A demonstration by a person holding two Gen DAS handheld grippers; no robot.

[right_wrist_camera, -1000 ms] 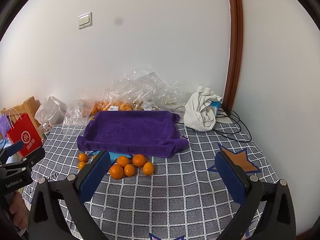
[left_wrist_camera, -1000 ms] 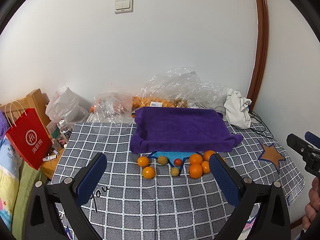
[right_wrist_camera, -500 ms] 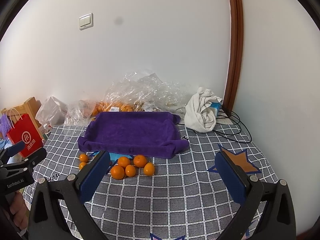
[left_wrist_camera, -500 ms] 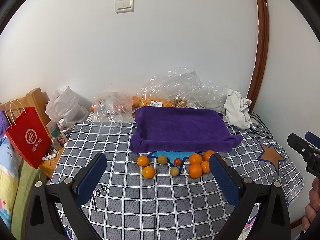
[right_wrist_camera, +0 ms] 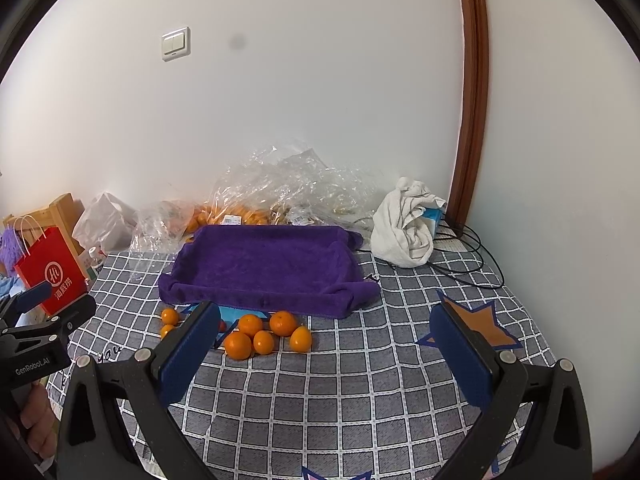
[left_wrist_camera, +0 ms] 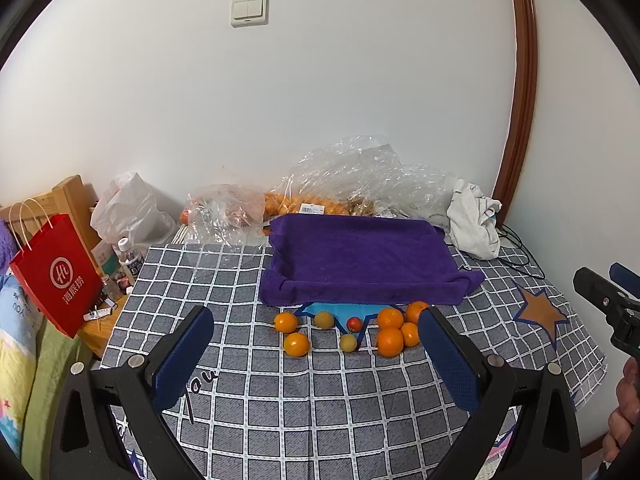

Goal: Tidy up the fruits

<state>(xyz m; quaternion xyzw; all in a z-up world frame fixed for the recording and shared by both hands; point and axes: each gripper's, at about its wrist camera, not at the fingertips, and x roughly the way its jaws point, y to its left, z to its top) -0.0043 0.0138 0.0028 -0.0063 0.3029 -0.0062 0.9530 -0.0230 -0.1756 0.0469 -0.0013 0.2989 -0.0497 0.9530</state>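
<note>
Bare checked cloth (left_wrist_camera: 320,408) is lying open ahead of both my claws, nothing blocking the way to the loose fruit (left_wrist_camera: 390,342) at twelve o'clock. Behind it the purple tray (left_wrist_camera: 360,264) is walling off the far side, with plastic bags (left_wrist_camera: 360,176) crowding eleven o'clock and a white rag (right_wrist_camera: 406,224) sitting at one o'clock.

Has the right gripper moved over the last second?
Yes, slightly. In the right wrist view the purple towel tray and oranges drifted rightward and up against the frame, so the right gripper swung slightly left, downward.
</note>
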